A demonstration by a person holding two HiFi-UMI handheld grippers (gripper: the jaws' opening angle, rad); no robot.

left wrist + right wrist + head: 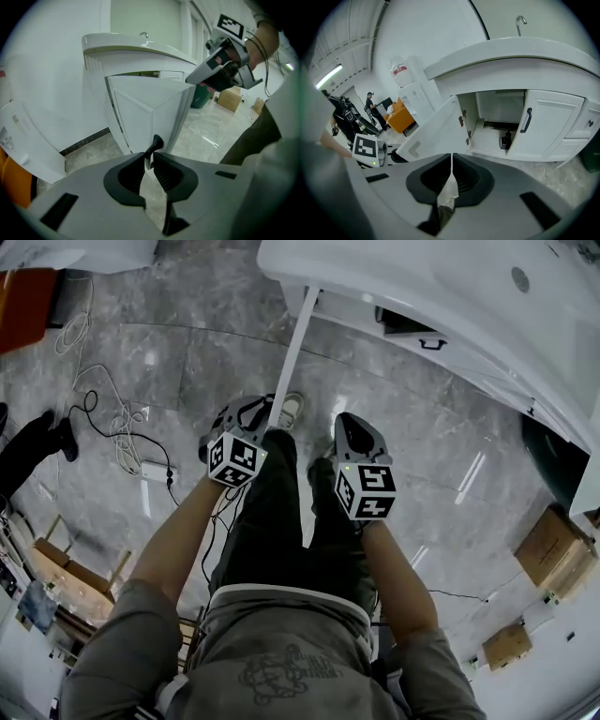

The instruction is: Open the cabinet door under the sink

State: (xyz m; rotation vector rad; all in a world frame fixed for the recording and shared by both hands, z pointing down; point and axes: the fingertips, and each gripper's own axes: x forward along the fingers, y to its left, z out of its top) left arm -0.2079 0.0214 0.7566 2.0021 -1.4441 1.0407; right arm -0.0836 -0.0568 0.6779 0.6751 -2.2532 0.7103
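Observation:
The white cabinet under the sink (450, 296) has its left door (292, 352) swung wide open, seen edge-on in the head view. My left gripper (255, 426) is shut on that door's black handle (154, 143), which sticks up between the jaw tips (150, 157). The door panel (140, 112) fills the middle of the left gripper view. My right gripper (349, 432) hangs beside it, shut with nothing between its jaws (451, 161). The right gripper view shows the open door (436, 129), the exposed cabinet interior (497, 126) and the closed right door (548, 117) with its black handle (527, 119).
Cables and a power strip (155, 470) lie on the marble floor at the left. Cardboard boxes (553, 549) stand at the right, with a dark green bin (553, 460) beside the cabinet. My own legs (281, 521) are below the grippers. A white appliance (401, 75) stands left of the sink.

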